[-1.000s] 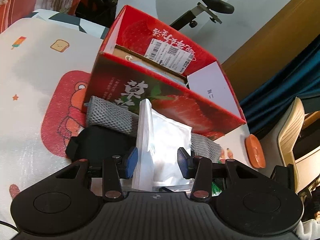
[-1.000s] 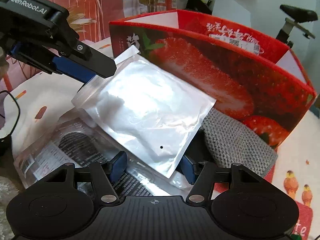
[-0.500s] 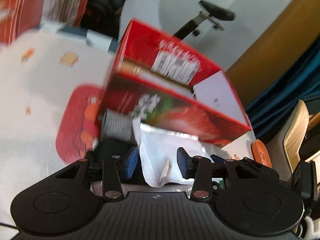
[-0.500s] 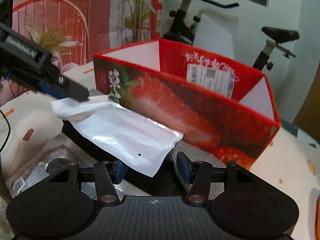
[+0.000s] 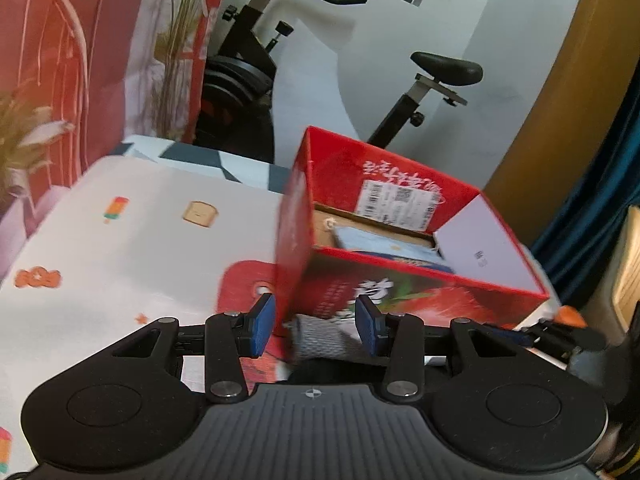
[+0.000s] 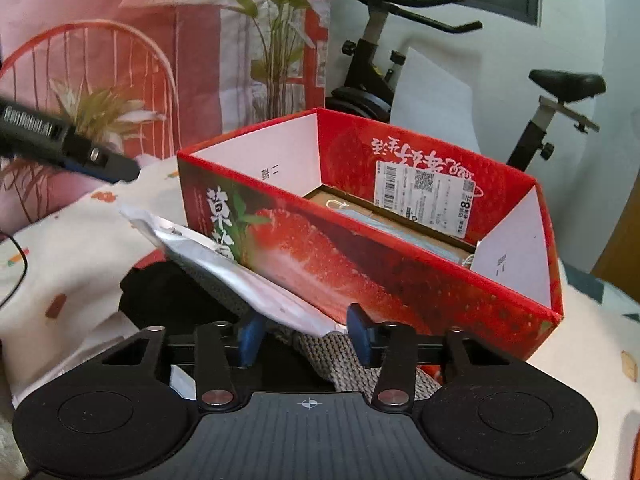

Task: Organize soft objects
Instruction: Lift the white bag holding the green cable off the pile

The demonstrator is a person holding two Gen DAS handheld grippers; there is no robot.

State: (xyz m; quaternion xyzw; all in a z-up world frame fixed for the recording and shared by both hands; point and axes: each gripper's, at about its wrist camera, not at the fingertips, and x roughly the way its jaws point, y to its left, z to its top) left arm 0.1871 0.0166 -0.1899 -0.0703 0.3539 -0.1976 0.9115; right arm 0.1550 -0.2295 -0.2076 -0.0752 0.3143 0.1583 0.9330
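Observation:
A red strawberry-print box [image 6: 400, 264] stands open on the bed; it also shows in the left wrist view [image 5: 408, 280]. Blue face masks [image 6: 400, 236] lie inside it. A silvery-white pouch [image 6: 240, 276] lies against the box's front wall, over a grey knitted cloth [image 6: 332, 352] and a black cloth [image 6: 168, 300]. My right gripper [image 6: 306, 338] is open, its jaws on either side of the pouch's near edge. My left gripper [image 5: 316, 324] is open and empty, raised to the left of the box; it also shows in the right wrist view [image 6: 72, 150].
The printed bedsheet [image 5: 140, 248] spreads to the left. An exercise bike [image 5: 256, 80] stands behind the bed. A red patterned curtain [image 6: 120, 40] hangs at the back left. A wooden panel [image 5: 560, 100] and a blue curtain [image 5: 600, 208] are on the right.
My left gripper let go of the pouch and rose up and away to the left. The pouch dropped flat against the box front. The right gripper drew back and tilted up.

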